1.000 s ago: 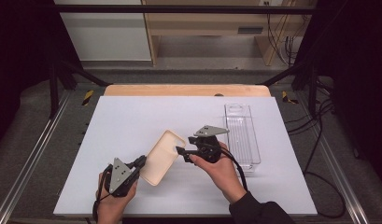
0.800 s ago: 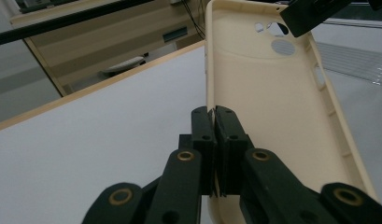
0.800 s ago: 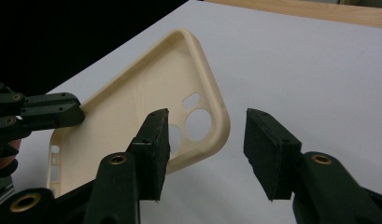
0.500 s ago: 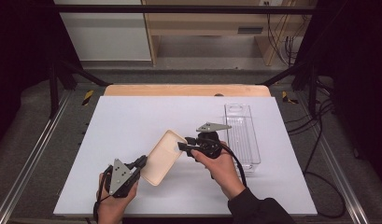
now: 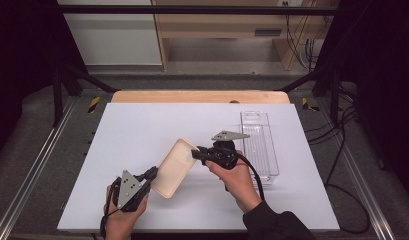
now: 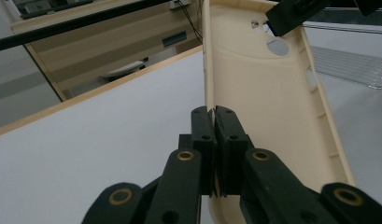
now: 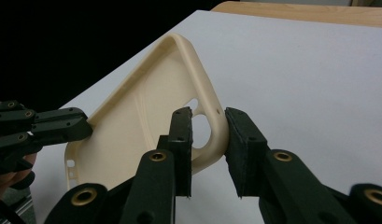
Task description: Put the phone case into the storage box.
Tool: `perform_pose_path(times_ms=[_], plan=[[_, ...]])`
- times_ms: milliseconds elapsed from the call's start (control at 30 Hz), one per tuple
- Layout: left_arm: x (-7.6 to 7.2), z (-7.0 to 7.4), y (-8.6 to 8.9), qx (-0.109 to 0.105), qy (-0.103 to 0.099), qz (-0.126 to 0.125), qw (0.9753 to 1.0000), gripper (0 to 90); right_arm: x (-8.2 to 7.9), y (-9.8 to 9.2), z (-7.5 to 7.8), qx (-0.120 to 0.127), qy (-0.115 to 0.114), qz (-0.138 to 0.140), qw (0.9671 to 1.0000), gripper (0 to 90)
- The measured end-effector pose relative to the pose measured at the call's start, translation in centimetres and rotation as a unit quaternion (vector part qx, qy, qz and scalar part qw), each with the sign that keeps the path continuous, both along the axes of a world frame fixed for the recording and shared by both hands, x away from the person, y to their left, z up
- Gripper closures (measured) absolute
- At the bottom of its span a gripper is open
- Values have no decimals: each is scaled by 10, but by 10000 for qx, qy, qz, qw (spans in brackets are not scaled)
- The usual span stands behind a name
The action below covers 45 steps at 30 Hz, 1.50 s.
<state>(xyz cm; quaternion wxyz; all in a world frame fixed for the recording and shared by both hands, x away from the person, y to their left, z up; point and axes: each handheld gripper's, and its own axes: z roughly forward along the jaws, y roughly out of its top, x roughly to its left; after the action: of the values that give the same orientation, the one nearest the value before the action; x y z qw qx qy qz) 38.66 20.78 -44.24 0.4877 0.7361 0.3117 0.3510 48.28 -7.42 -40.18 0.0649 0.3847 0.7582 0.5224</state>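
Left gripper (image 5: 151, 175) clamps cream phone case (image 5: 176, 167) edge; right gripper (image 7: 208, 149) straddles its corner, jaws narrowly apart (contact unclear).

Open white table (image 5: 142, 130) leftward, clear tray (image 5: 259, 145) blocking right side

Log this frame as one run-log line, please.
left gripper: shut on phone case edge | right gripper: open, jaws straddling case's far end | case: tilted off table | clear tray: right, untouched
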Motion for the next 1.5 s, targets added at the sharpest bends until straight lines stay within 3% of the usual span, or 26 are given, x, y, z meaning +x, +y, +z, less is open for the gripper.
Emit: perform_pose_path(times_ms=[467,633,700,800,933,1167,1367,1500], plan=[[4,-5,-5,94,91,-20,9999,873,0,1,1,-14,-192,-195,9996,782],[5,-6,-4,17,139,-16,9999,866,-1,1,3,-33,-300,-169,9994,785],[6,-7,-4,-108,222,-46,9997,843,-1,2,5,-32,-338,-154,9993,786],[8,-9,-2,-305,215,-23,9993,645,0,0,9,-101,-459,-202,9987,786],[11,-12,2,-467,260,30,9986,493,6,-8,16,-223,-595,-303,9975,786],[15,-14,10,-709,340,175,9968,337,21,-32,37,-437,-856,-564,9938,785],[19,-17,16,-788,452,232,9956,221,32,-54,61,-633,-1164,-762,9883,785],[20,-17,21,-965,468,349,9936,165,38,-69,75,-739,-1349,-850,9844,785]])
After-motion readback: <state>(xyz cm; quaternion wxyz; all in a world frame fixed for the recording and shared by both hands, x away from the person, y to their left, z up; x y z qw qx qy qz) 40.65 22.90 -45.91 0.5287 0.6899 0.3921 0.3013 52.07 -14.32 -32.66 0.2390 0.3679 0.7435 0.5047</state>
